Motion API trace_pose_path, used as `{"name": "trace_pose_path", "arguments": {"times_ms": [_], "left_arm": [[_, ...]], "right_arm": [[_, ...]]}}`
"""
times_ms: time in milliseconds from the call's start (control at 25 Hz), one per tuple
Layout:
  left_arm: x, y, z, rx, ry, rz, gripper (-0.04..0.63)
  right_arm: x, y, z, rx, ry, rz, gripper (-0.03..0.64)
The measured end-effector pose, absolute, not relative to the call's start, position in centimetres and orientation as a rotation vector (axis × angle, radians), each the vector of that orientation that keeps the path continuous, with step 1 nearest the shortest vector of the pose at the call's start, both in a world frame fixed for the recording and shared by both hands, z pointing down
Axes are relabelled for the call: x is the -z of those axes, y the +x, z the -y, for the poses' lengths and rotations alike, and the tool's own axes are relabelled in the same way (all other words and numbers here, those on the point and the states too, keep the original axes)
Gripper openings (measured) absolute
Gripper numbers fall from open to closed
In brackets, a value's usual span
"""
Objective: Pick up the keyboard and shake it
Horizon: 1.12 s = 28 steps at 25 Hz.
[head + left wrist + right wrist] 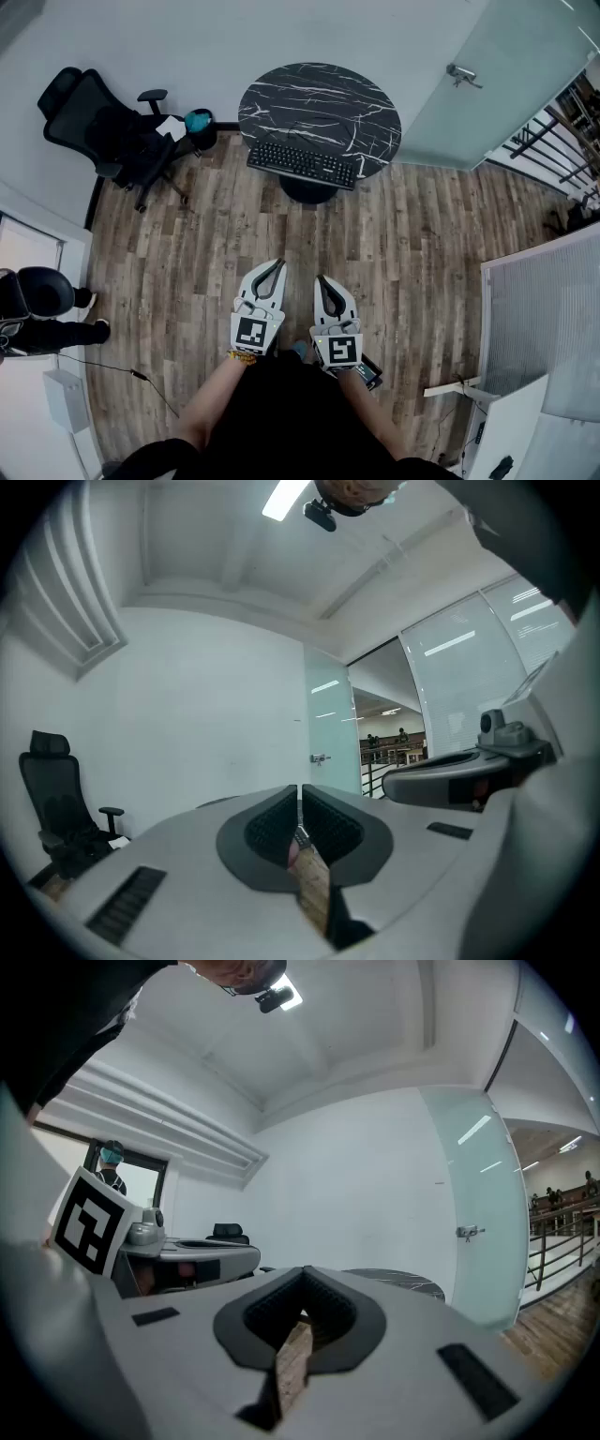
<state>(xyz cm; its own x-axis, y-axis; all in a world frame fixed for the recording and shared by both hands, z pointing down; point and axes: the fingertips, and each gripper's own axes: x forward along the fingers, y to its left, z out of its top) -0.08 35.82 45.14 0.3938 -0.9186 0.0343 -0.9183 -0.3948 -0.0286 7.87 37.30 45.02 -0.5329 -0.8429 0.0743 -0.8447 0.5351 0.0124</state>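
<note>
1. Head view: the flat black plastic keyboard (302, 164) lies at the 6 o'clock edge of the round black marble table (319, 98) and seems to hang partly over the rim. It is at 12 o'clock from the left gripper (277, 264) and the right gripper (321, 279), well apart from both; a careless push could tip it off
2. Left gripper view: the jaws are clenched on nothing; if they stay unopened, they would only knock the keyboard
3. Right gripper view: the jaws are likewise clenched and empty; a grasp at one end alone may slip during shaking

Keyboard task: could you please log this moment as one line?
keyboard: on round table, untouched | left gripper: shut, empty | right gripper: shut, empty | both: level, well short of keyboard
</note>
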Motion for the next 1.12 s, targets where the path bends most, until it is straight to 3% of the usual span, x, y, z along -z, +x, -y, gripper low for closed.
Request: {"name": "trace_pose_path", "arguments": {"times_ms": [1120], "left_arm": [[-46.8,-7.3,-22.7,0.082,-2.734,-1.604,0.026]], "right_arm": [[-47.2,-0.5,-25.3,-0.102,1.494,2.631,0.031]]}}
